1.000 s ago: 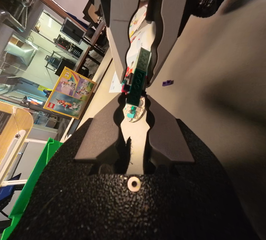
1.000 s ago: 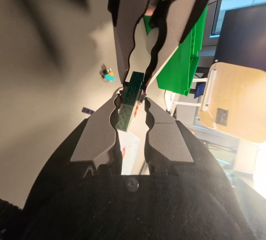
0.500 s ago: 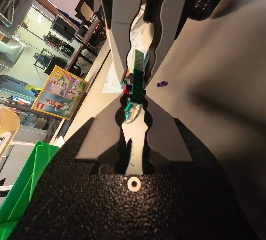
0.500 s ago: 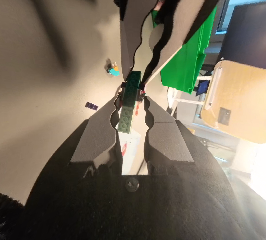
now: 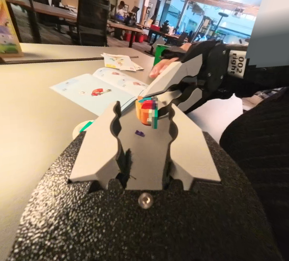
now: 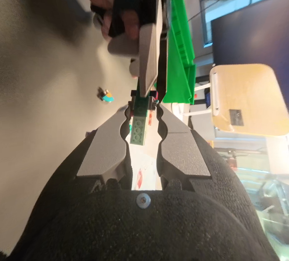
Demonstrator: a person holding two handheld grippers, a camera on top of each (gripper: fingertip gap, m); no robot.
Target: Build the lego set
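The left gripper [image 5: 144, 112] has released and now stands spread beside the lego assembly [image 5: 147, 113], which the right gripper [image 6: 143, 104] pinches above the table [image 5: 39, 112]; next, likely fetch the purple piece [image 5: 139, 133] below it.

My left hand-held gripper [image 5: 144, 113] hides part of the white-and-teal round piece [image 5: 81, 127]. The box [image 5: 7, 34] is cut by the frame edge. In the right wrist view the other fingers [image 6: 147, 65] cover the far end of the lego build [image 6: 139, 121].
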